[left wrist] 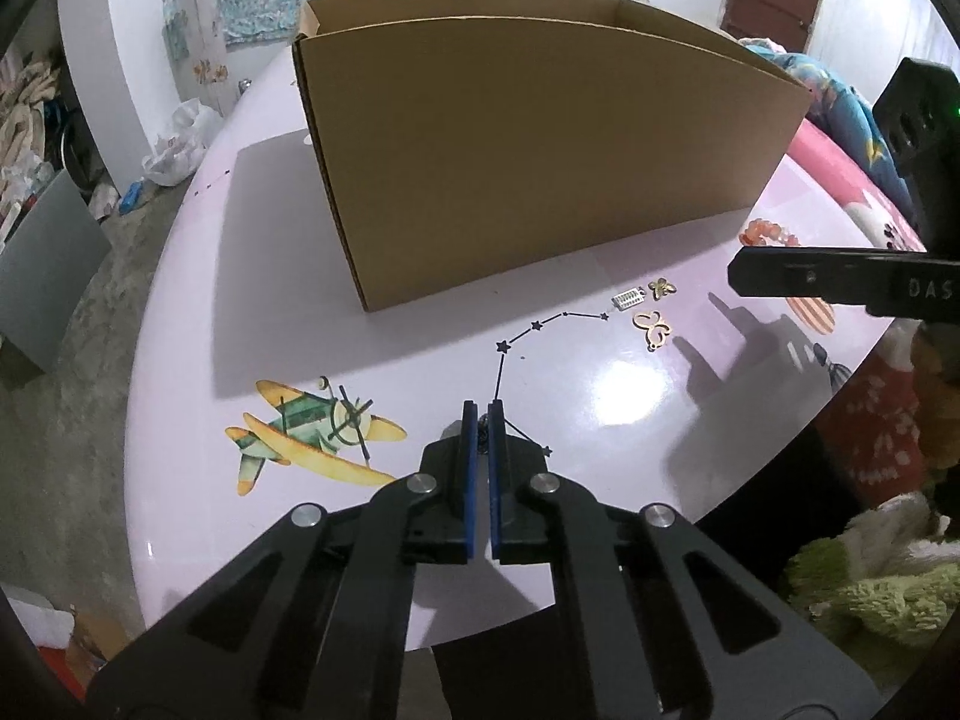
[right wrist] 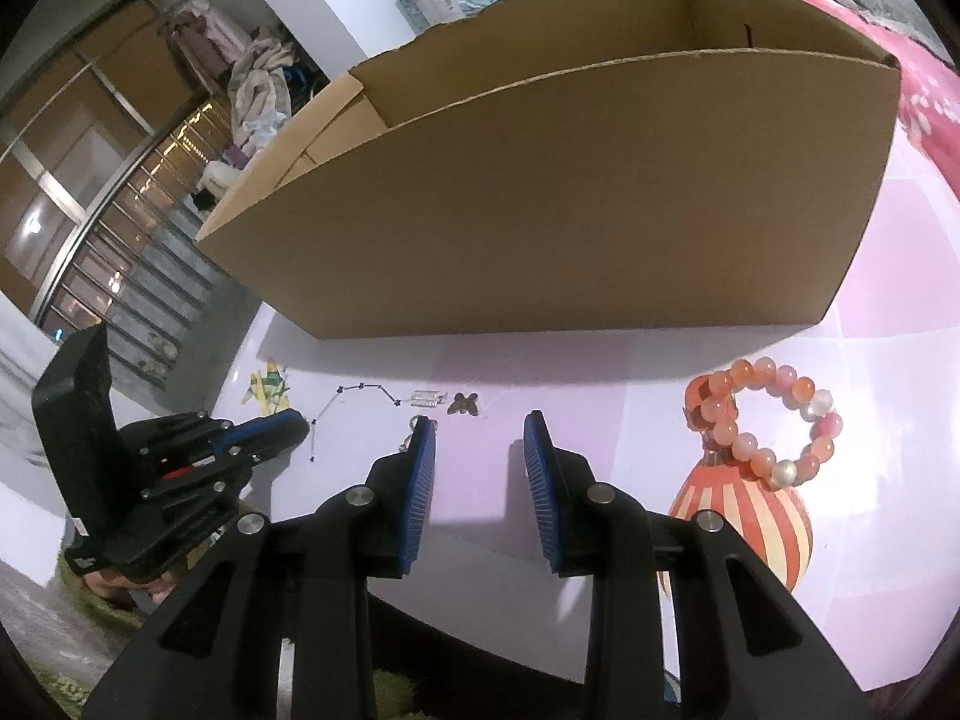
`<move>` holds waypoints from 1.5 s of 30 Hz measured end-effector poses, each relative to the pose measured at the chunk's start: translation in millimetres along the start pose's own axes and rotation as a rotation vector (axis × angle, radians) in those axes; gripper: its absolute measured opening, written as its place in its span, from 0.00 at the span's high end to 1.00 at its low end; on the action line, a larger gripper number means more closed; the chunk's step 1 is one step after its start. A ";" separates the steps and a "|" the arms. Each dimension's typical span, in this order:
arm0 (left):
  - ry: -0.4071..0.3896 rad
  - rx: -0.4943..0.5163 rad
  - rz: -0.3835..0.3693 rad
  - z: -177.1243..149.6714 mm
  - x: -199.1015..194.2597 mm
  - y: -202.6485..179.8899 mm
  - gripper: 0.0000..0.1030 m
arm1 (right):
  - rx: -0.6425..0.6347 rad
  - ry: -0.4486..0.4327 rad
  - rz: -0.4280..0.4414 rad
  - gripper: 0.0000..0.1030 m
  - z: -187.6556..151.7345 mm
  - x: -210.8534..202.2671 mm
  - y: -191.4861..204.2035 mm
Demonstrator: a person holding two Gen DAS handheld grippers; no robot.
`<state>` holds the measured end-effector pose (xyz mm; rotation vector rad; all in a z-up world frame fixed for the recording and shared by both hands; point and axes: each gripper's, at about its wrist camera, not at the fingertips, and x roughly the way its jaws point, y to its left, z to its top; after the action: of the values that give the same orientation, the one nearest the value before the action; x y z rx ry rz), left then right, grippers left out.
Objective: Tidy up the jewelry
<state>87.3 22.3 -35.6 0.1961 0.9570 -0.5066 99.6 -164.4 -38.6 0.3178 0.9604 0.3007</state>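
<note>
An open cardboard box (left wrist: 528,156) stands on the pink table; it also shows in the right wrist view (right wrist: 570,210). My left gripper (left wrist: 482,420) is shut on a small dark piece of jewelry (left wrist: 482,427), low over the table in front of the box. Small gold butterfly charms (left wrist: 653,327) and a silver clasp (left wrist: 627,300) lie right of it. My right gripper (right wrist: 477,432) is open and empty over the table. A bracelet of orange and pink beads (right wrist: 774,420) lies to its right. The charms (right wrist: 465,403) lie just ahead of its left finger.
The table (left wrist: 420,330) carries printed pictures: an airplane (left wrist: 306,432), a star line, a striped balloon (right wrist: 744,516). The right gripper's finger (left wrist: 840,285) crosses the left wrist view at right. Bedding and a floor with clutter surround the table.
</note>
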 end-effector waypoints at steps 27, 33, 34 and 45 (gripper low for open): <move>-0.010 -0.015 -0.014 1.5 1.8 3.4 0.98 | -0.303 -0.020 -0.206 0.80 -3.0 31.8 44.1; -0.013 -0.016 -0.016 0.1 1.5 3.9 0.98 | -0.290 -0.019 -0.192 0.86 -7.1 30.4 43.2; -0.014 -0.018 -0.017 -0.2 1.3 4.2 0.98 | -0.288 -0.019 -0.186 0.87 -7.2 29.7 42.1; -0.019 -0.025 -0.021 -1.4 0.3 5.2 0.98 | -0.236 -0.015 -0.125 0.95 -4.3 28.5 36.3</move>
<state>89.0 27.2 -36.9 0.1584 0.9478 -0.5147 107.4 -119.6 -48.0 0.0444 0.9153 0.2934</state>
